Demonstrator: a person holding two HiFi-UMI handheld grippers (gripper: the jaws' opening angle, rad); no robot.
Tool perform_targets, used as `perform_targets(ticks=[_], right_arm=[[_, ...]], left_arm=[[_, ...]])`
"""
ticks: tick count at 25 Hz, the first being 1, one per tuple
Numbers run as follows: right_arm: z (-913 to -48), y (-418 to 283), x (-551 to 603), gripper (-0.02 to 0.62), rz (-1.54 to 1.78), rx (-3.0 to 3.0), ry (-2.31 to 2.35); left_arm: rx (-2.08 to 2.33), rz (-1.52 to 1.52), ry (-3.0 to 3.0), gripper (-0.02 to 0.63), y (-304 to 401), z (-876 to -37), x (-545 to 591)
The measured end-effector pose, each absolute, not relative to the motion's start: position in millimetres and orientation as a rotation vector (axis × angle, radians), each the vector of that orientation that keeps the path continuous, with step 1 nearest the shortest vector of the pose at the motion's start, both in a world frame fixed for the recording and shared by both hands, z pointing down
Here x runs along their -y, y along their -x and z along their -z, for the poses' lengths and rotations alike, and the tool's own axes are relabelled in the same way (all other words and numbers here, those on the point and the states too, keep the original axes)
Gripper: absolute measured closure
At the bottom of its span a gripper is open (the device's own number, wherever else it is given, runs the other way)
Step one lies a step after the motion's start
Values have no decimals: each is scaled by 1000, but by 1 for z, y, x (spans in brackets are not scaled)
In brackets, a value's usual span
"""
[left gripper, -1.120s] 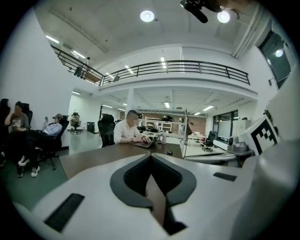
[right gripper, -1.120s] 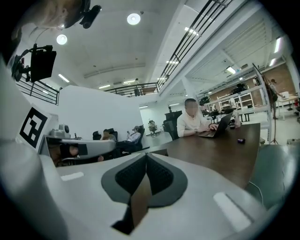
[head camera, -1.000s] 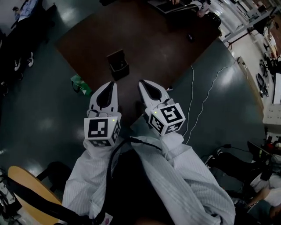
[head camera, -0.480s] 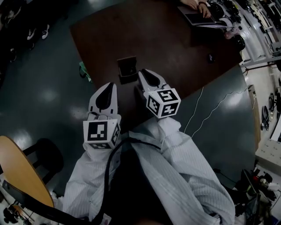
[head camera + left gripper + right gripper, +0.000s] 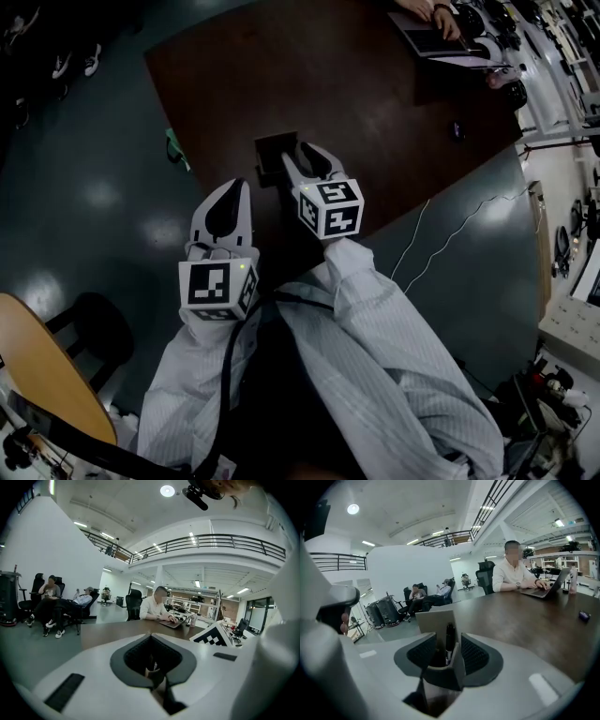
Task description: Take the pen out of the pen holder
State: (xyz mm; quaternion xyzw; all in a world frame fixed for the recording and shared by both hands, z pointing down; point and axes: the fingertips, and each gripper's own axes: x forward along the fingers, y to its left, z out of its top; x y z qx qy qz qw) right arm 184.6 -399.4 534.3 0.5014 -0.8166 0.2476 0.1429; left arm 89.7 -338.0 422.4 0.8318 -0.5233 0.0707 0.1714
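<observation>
The dark square pen holder [image 5: 273,147] stands near the front edge of the brown table [image 5: 375,89]. In the right gripper view a black pen [image 5: 450,637] stands upright in the holder [image 5: 433,619]. My right gripper [image 5: 300,153] reaches up to the holder. Its jaws [image 5: 449,652] are opening, one on each side of the pen and the holder's near corner, and the pads do not press on either. My left gripper [image 5: 232,186] hovers lower left of the holder, off the table's edge. Its jaws [image 5: 152,667] are shut and hold nothing.
A person works at a laptop [image 5: 427,37] at the table's far end. A small dark object [image 5: 583,616] lies on the table to the right. On the floor are a green item [image 5: 175,150] left of the table and a white cable [image 5: 441,234] to the right. A wooden chair [image 5: 37,361] stands lower left.
My right gripper has moved forward and down to the pen holder, and its jaws have gone from shut to open. The left gripper has edged forward a little.
</observation>
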Motion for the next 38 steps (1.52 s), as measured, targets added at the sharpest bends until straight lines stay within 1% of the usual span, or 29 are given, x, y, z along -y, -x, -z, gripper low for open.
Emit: perform_targets(ticks=[9,14,19,23,29,34,38], right_arm=[[-546,-179,406,463,-688,2275,-1441],[-539,-191,410,531,-620,2259,-1495],[-523,-188,404,535,-603,2296,-1528],[-493,-188,400,535,-578,2362,-1566],[-417,-184,384,535,-488,2516,-1573],[-353,-179,355,535,-391,2665,-1536],[-322,-185,331,535,-340,2733,-1536]], left_arm=[[1513,-200,-2336,601,-70,-422,349],[1519,-190,-2336,601,-73,-423,354],[1521,-169,-2347,601,-65,-416,348],[1520,-144,-2374,601,-64,-404,346],[1510,-97,-2432,601,-72,-370,341],[1491,-64,-2497,601,-83,-348,334],[1476,-73,-2535,601,-94,-340,326]])
